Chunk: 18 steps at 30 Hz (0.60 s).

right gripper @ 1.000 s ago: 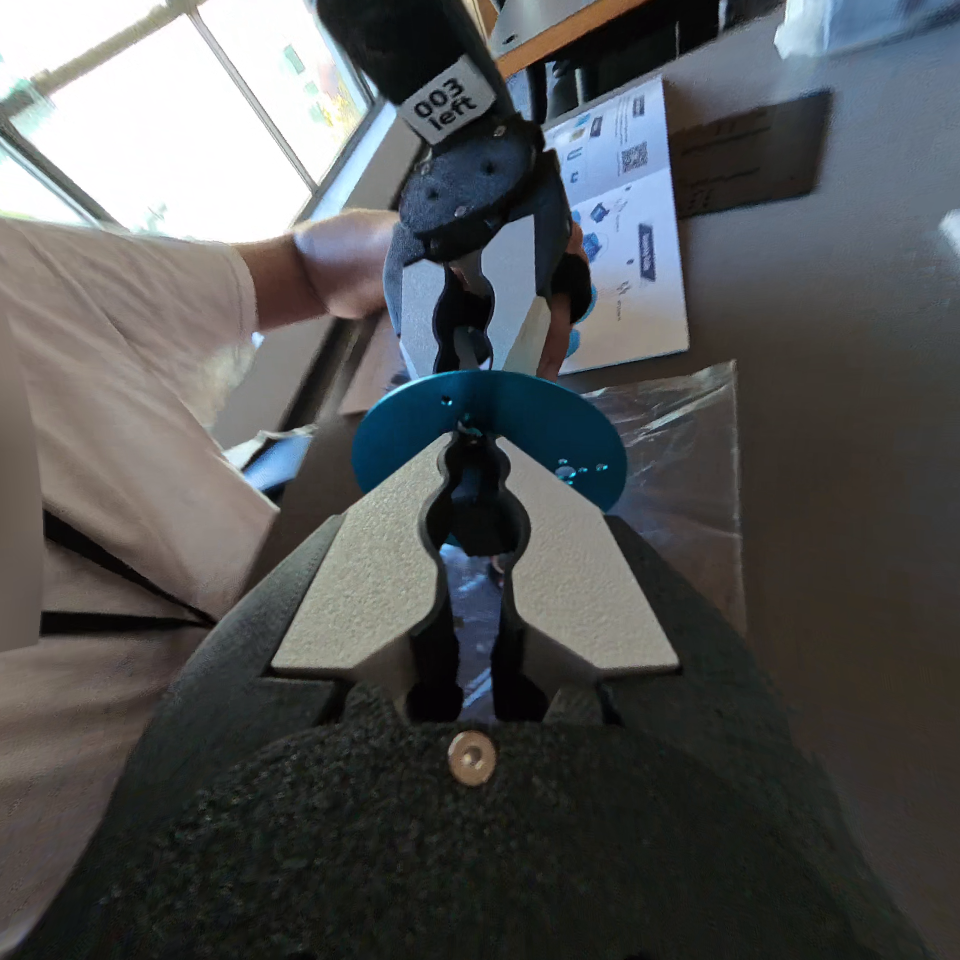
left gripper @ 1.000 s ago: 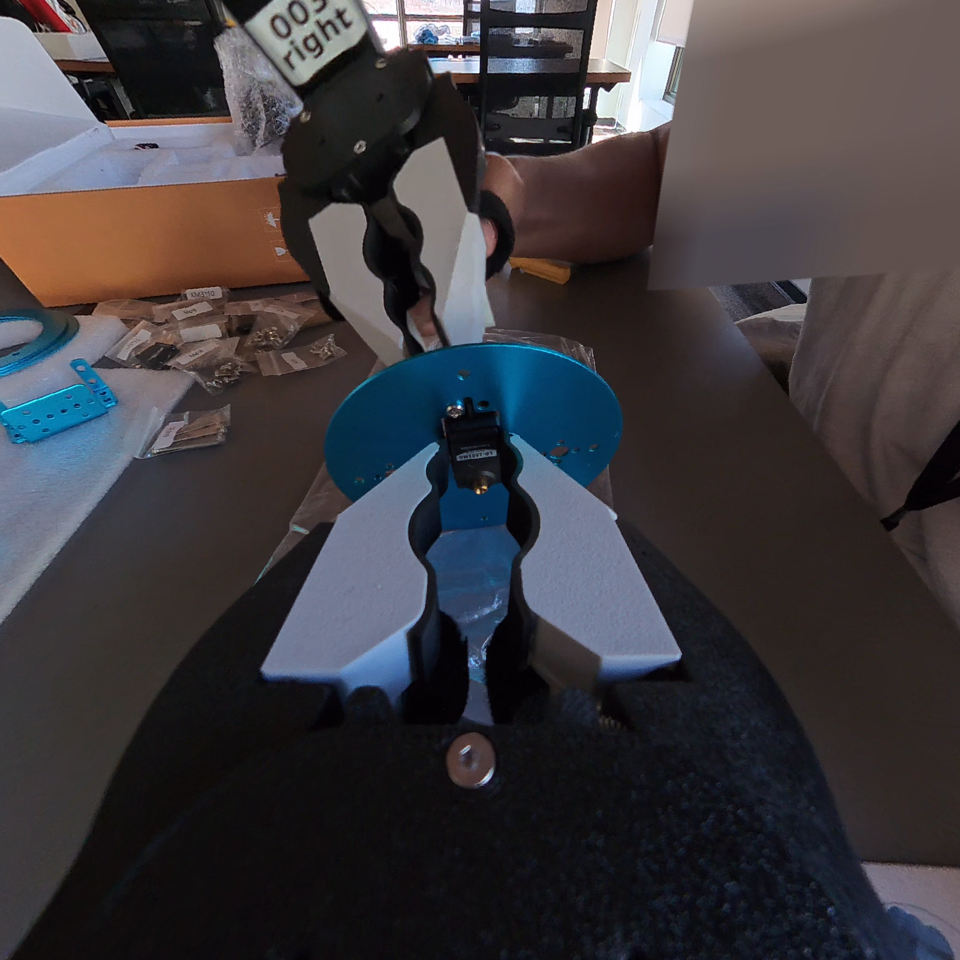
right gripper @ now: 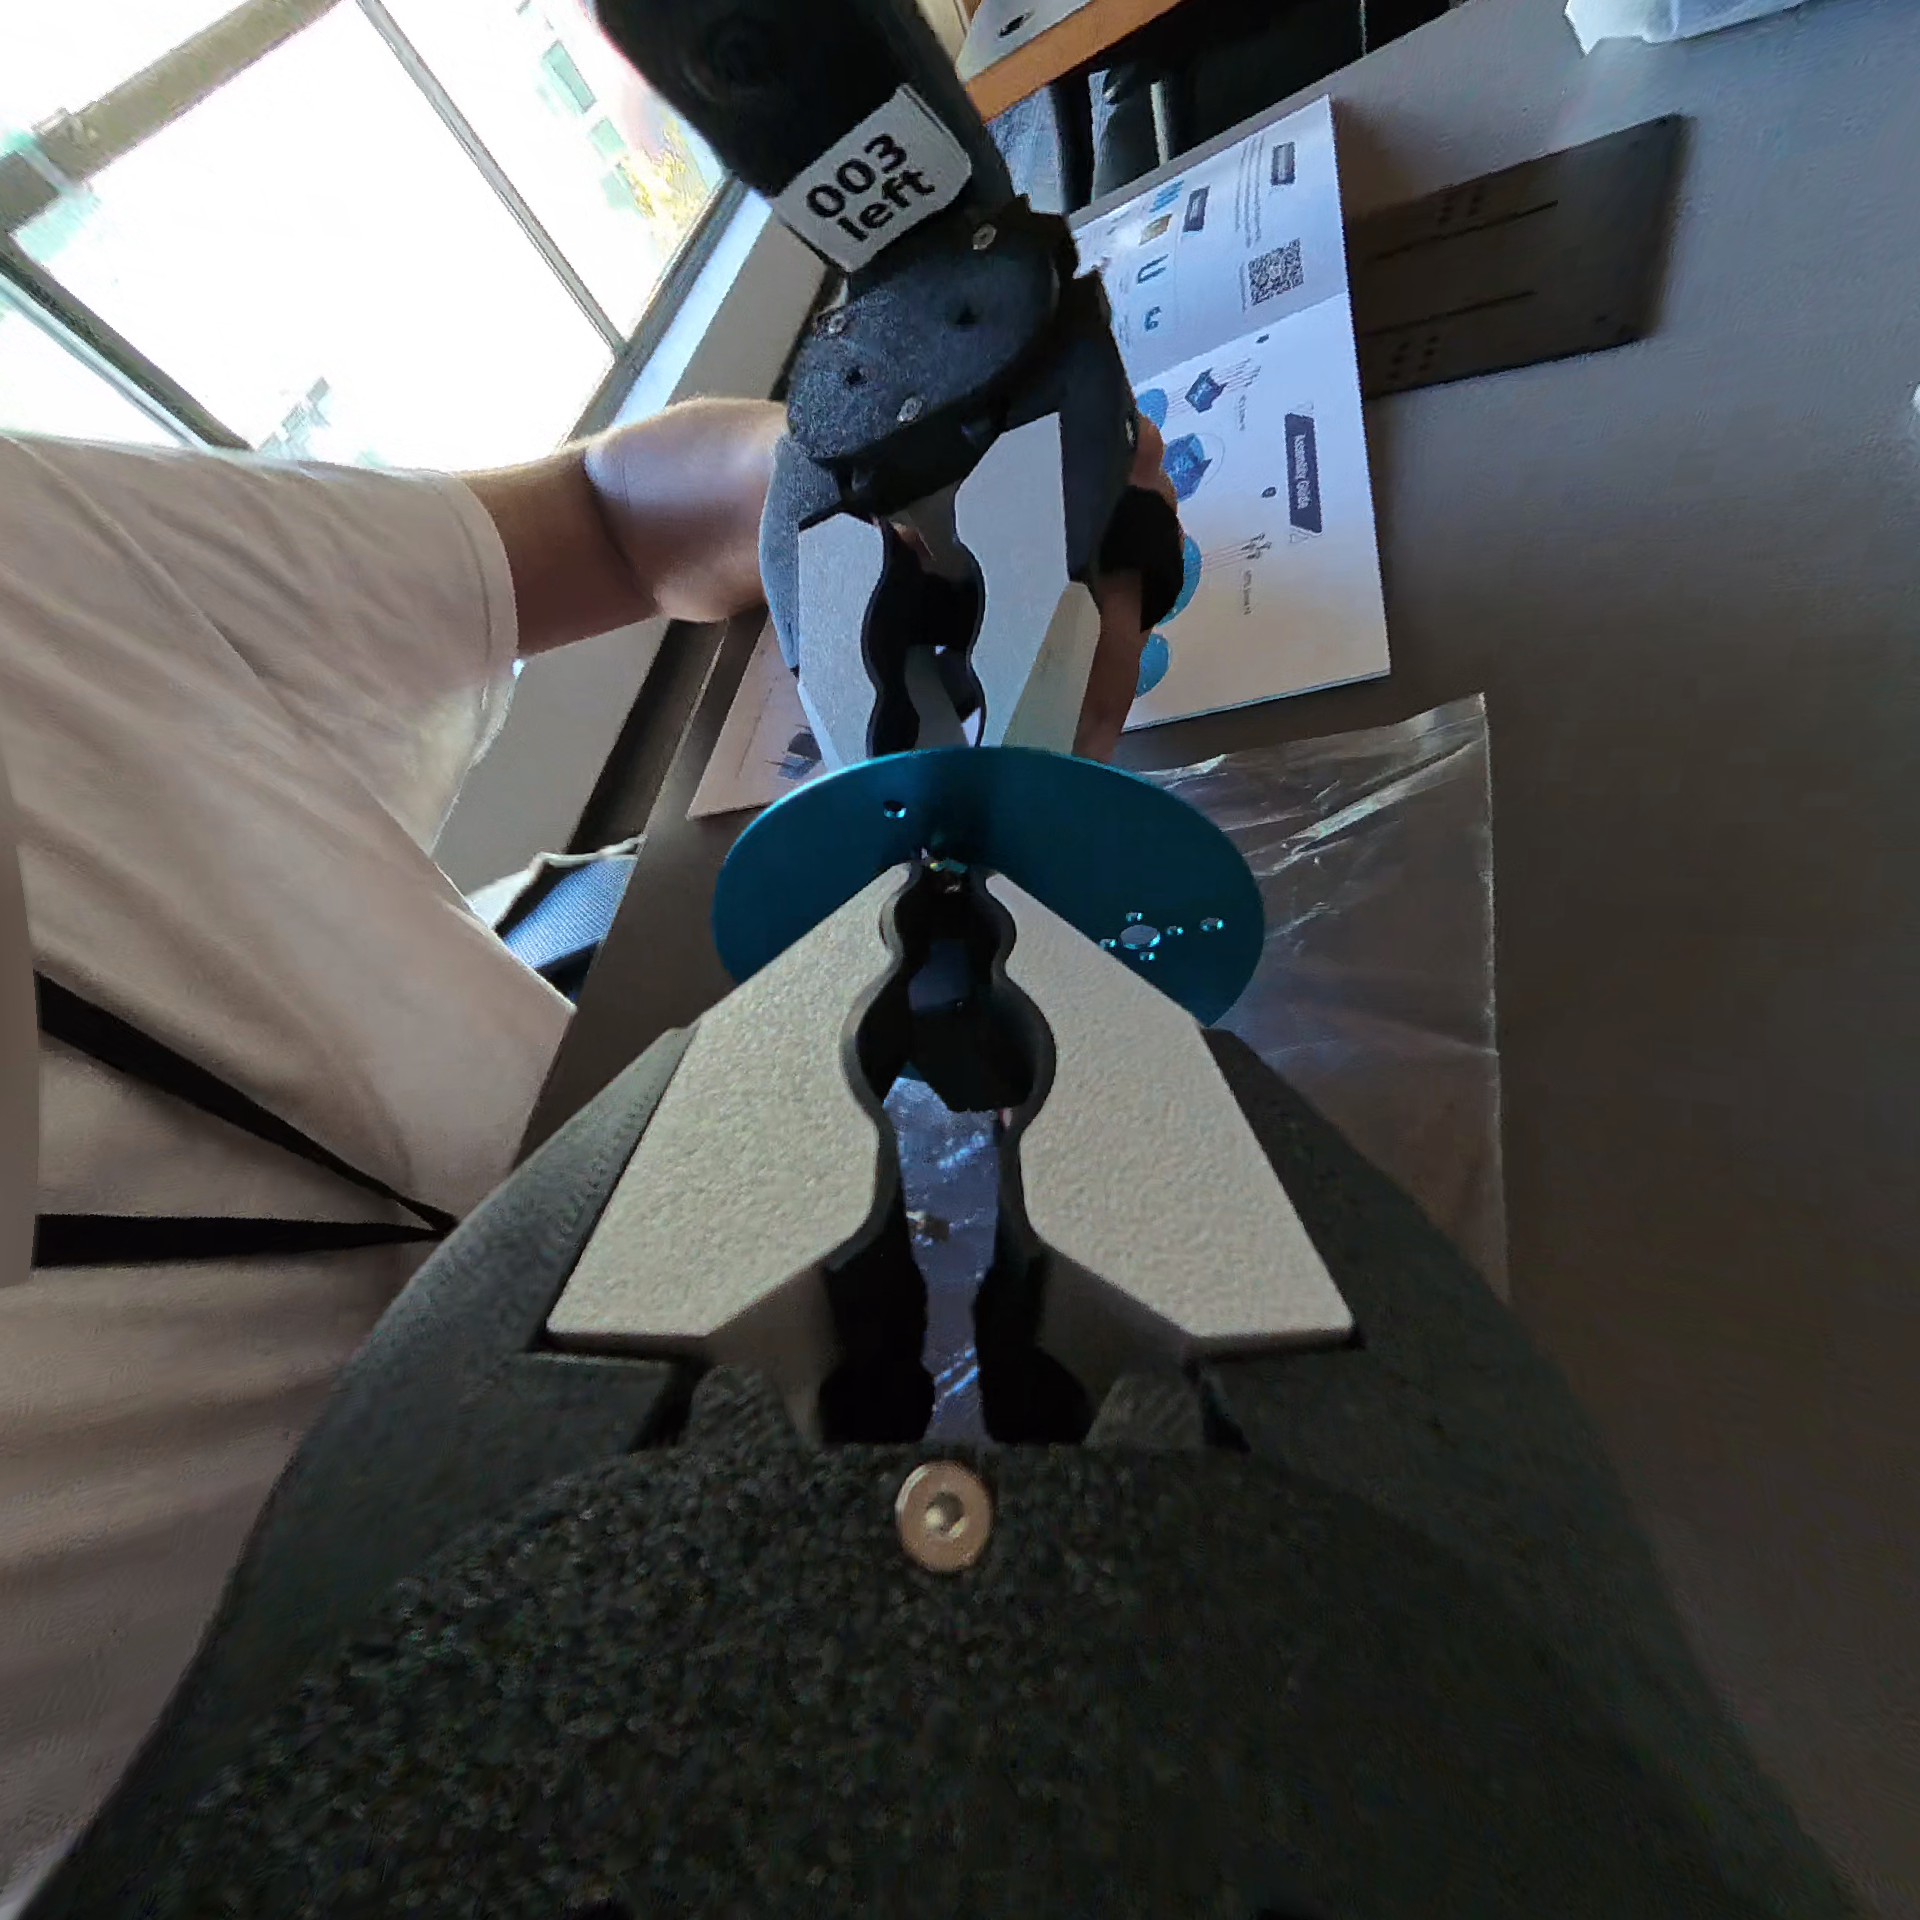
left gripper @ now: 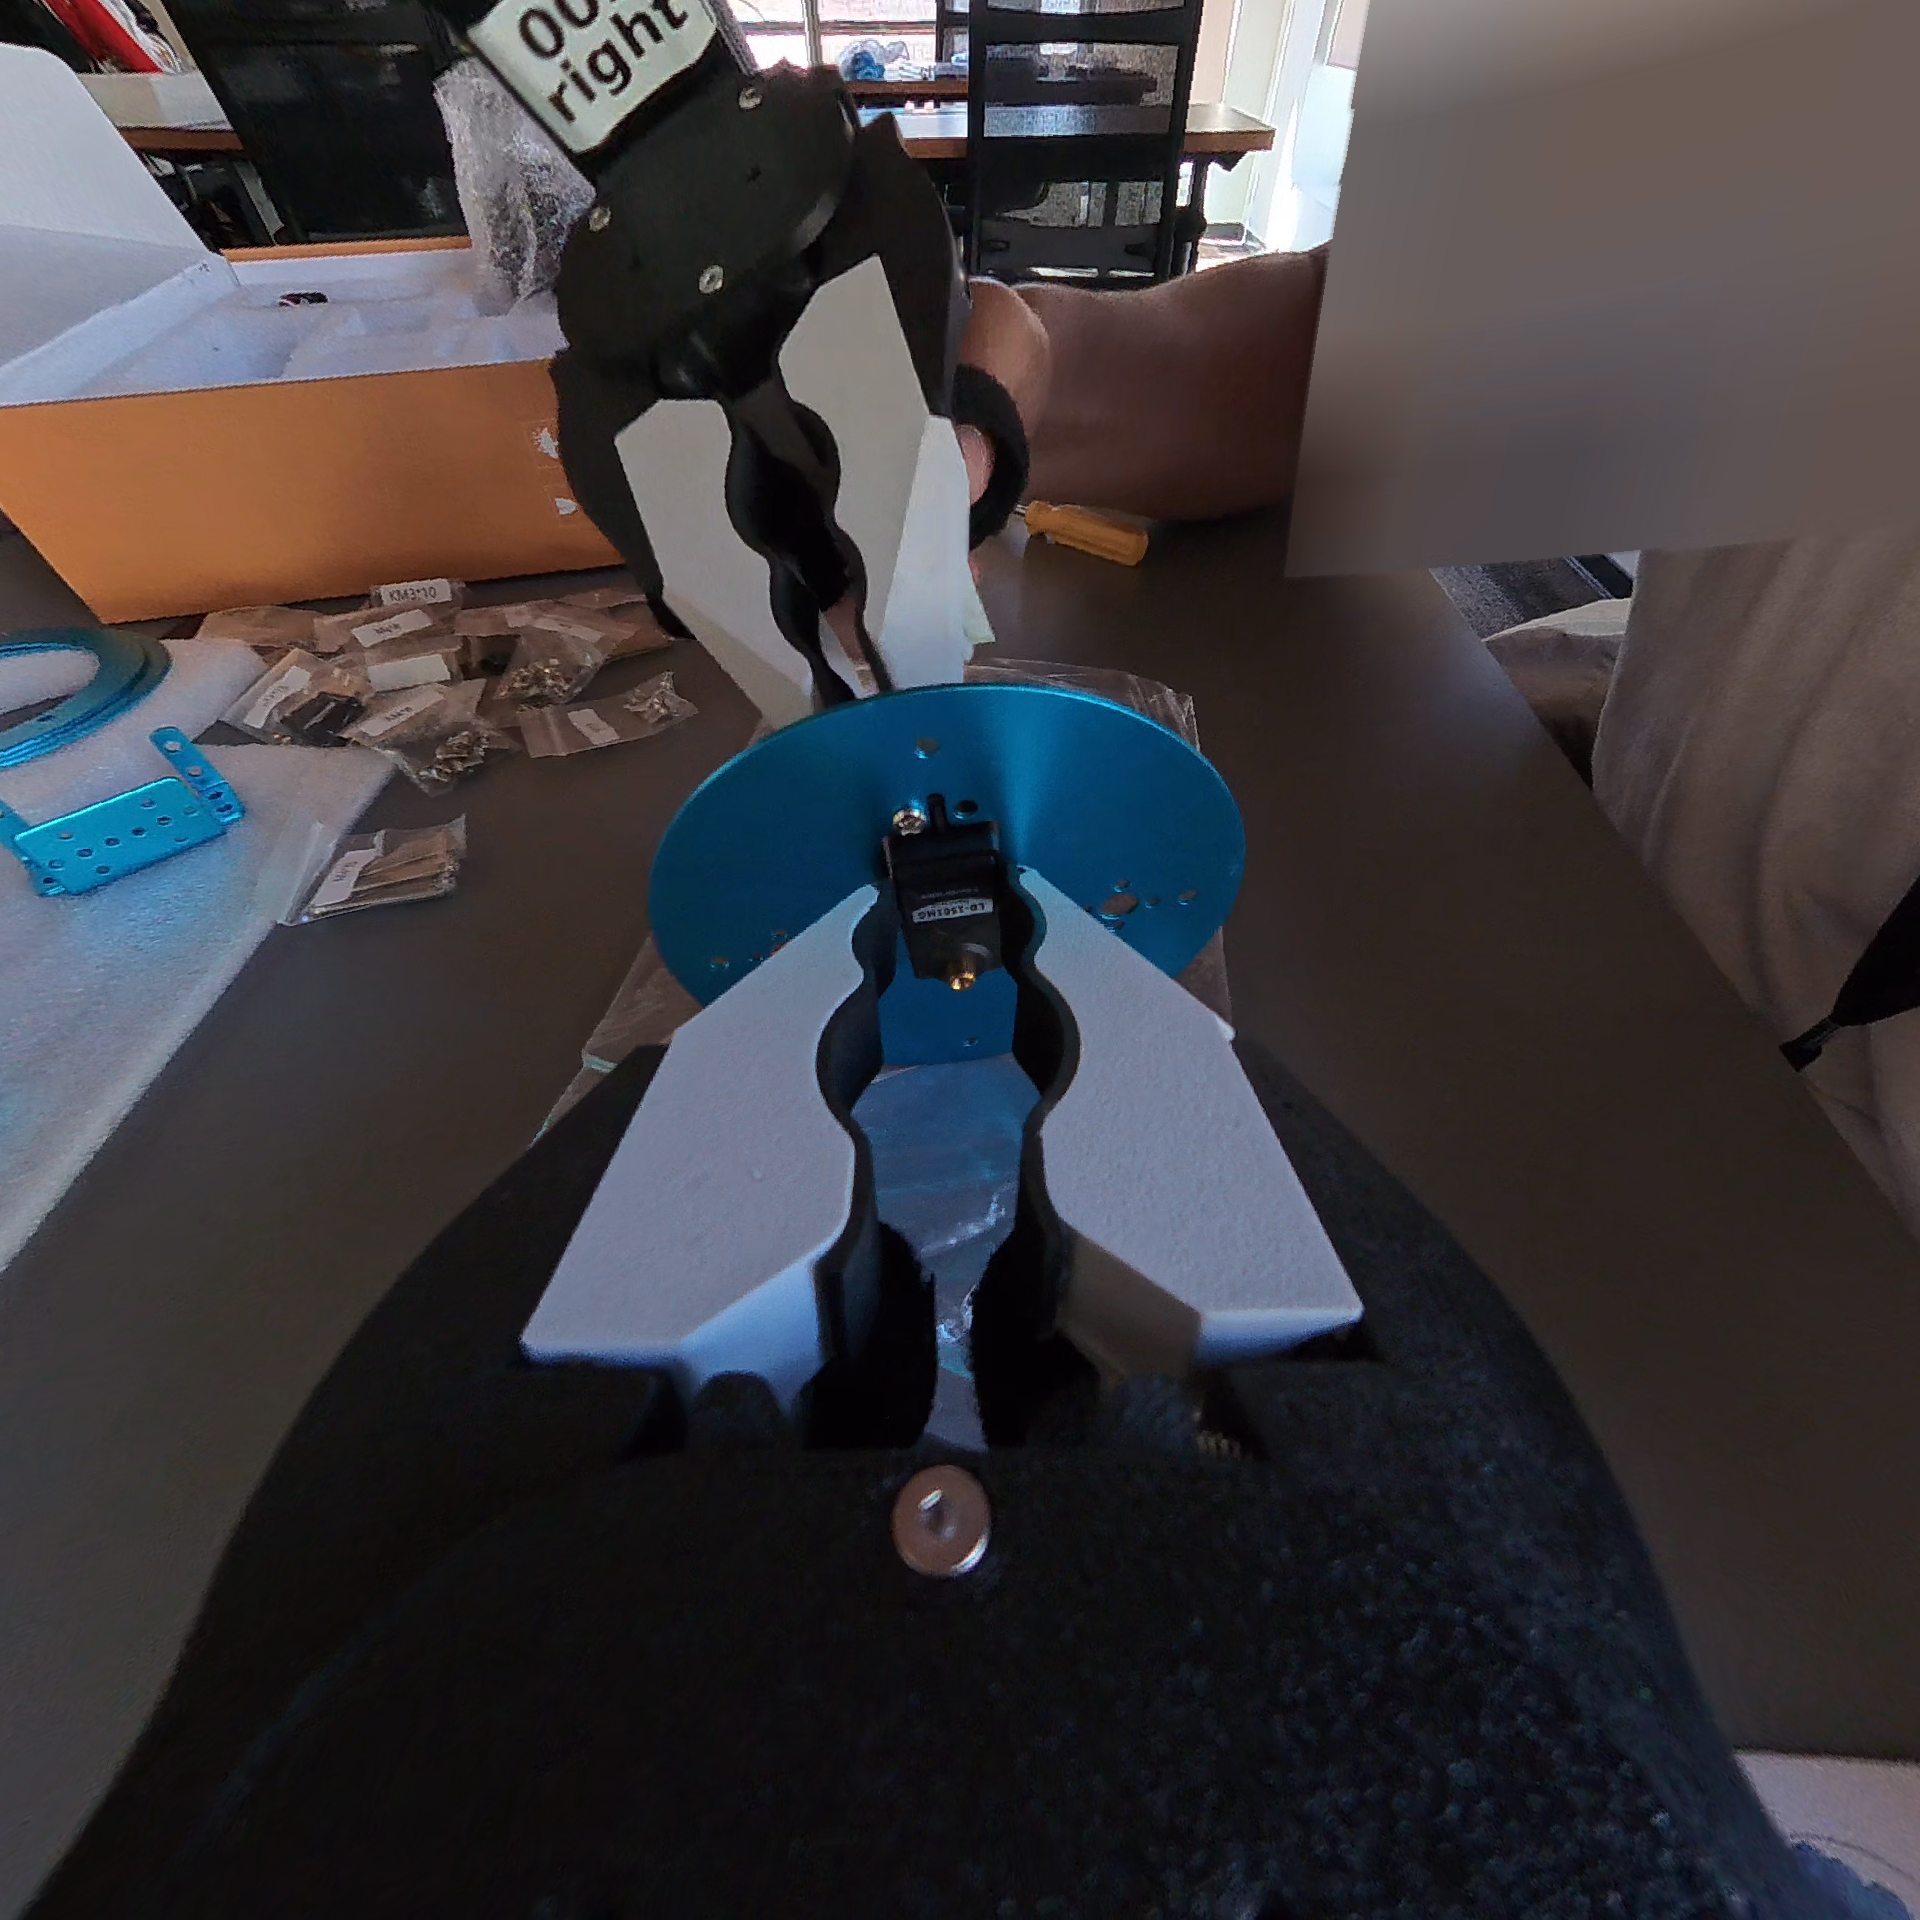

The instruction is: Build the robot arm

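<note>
A round blue metal disc stands on edge above the dark table, with a black servo fixed through its middle. My left gripper is shut on the servo's near end. My right gripper meets the disc from the far side. In the right wrist view, my right gripper is shut on the servo's black body in front of the disc. The left gripper shows behind the disc. A clear plastic bag lies under the disc.
An orange cardboard box, small bags of screws, a blue bracket on white foam and a yellow-handled screwdriver lie on the table. A printed booklet and a dark plate lie beyond. The person sits close by. Less than 4 cm separates the two grippers' tips.
</note>
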Available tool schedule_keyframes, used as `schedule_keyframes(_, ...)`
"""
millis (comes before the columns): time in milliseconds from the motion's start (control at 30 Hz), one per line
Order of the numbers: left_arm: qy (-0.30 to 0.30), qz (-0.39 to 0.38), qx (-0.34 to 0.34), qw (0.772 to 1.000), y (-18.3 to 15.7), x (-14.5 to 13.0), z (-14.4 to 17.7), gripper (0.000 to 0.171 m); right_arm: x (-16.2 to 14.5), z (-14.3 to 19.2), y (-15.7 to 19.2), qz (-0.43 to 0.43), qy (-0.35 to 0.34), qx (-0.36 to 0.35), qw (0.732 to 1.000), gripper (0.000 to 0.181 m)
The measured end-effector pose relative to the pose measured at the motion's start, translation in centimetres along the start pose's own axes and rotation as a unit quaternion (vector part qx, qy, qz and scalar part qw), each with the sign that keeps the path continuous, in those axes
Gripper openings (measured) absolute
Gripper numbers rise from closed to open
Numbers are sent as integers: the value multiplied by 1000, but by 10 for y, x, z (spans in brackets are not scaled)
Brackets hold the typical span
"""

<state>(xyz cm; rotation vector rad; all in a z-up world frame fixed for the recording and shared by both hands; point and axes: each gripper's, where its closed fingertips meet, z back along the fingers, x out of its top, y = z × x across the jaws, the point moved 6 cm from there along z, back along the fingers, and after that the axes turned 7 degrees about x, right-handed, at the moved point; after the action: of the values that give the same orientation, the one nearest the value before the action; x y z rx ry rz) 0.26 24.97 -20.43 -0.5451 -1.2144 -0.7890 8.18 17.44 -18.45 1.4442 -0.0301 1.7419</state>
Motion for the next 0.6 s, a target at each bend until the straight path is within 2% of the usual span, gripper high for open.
schedule_keyframes(33,-1,0,0,1000,0,0,0,19,0,0,1,34,5,-9,999,6)
schedule_keyframes(100,1,-1,0,1000,-1,0,0,19,-1,2,3,126,16,-39,991,19)
schedule_keyframes(167,1,1,2,1000,0,0,0,19,-2,3,8,217,39,-78,972,18)
schedule_keyframes(267,-1,3,1,1000,0,0,-1,19,0,3,12,311,31,-139,940,12)
schedule_keyframes(333,-1,2,0,1000,-1,0,-1,19,-1,3,12,341,29,-163,925,3)
schedule_keyframes(400,-1,2,0,1000,-1,0,-1,19,-3,2,14,349,27,-165,922,0)
schedule_keyframes(600,-1,4,-1,1000,0,0,-1,19,-4,2,18,310,26,-127,942,14)
